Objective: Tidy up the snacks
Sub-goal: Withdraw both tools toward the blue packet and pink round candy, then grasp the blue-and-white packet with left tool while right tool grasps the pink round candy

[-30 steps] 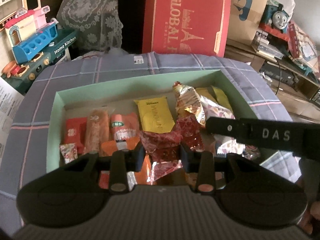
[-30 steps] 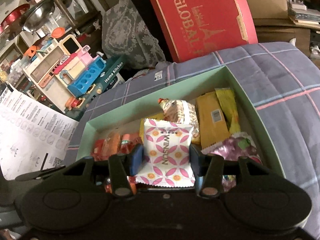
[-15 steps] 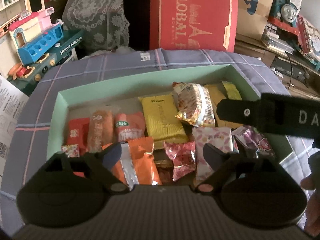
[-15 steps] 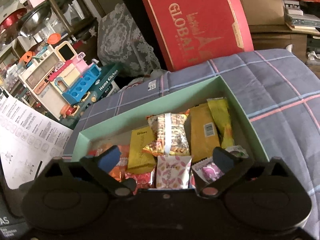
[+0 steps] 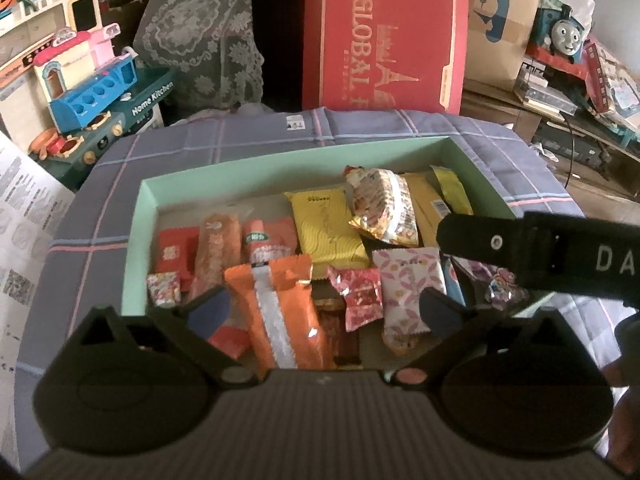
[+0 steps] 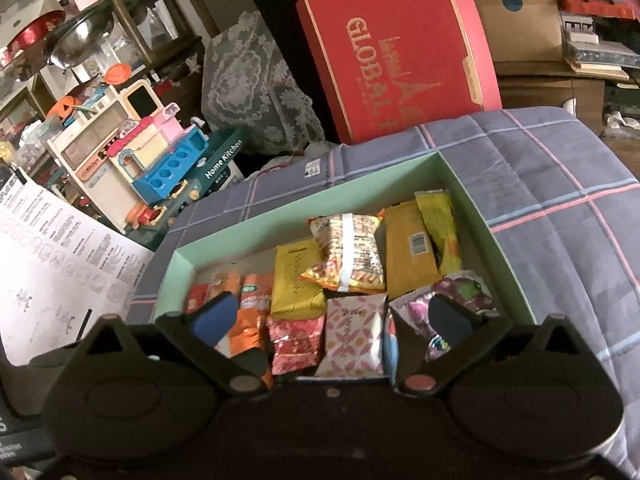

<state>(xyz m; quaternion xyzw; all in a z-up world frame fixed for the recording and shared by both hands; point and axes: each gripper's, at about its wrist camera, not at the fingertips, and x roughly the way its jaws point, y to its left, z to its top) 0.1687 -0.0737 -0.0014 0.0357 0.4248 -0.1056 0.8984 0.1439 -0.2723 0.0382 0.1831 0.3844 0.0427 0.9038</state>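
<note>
A mint-green box (image 5: pixel 240 174) (image 6: pixel 304 210) on a plaid blue cloth holds several snack packets. Among them are an orange packet (image 5: pixel 280 312), a yellow packet (image 5: pixel 326 232) (image 6: pixel 296 280), a red foil candy pack (image 5: pixel 360 294) (image 6: pixel 296 342), a pink-white flower packet (image 5: pixel 412 292) (image 6: pixel 354 336) and a puffed snack bag (image 5: pixel 384 208) (image 6: pixel 348 252). My left gripper (image 5: pixel 324 312) is open and empty above the box's near edge. My right gripper (image 6: pixel 332 316) is open and empty above the near right part of the box; its body (image 5: pixel 540 256) crosses the left wrist view.
A red "GLOBAL" box (image 5: pixel 384 40) (image 6: pixel 400 52) stands behind the cloth. A toy kitchen set (image 5: pixel 92 92) (image 6: pixel 152 160) and printed paper sheets (image 6: pixel 52 256) are on the left. Cardboard boxes and a toy train (image 5: pixel 564 36) are at the back right.
One second ago my left gripper was shut on the red foil candy pack and my right on the pink-white flower packet. Both opened, the packets lie in the box, and both grippers drew back.
</note>
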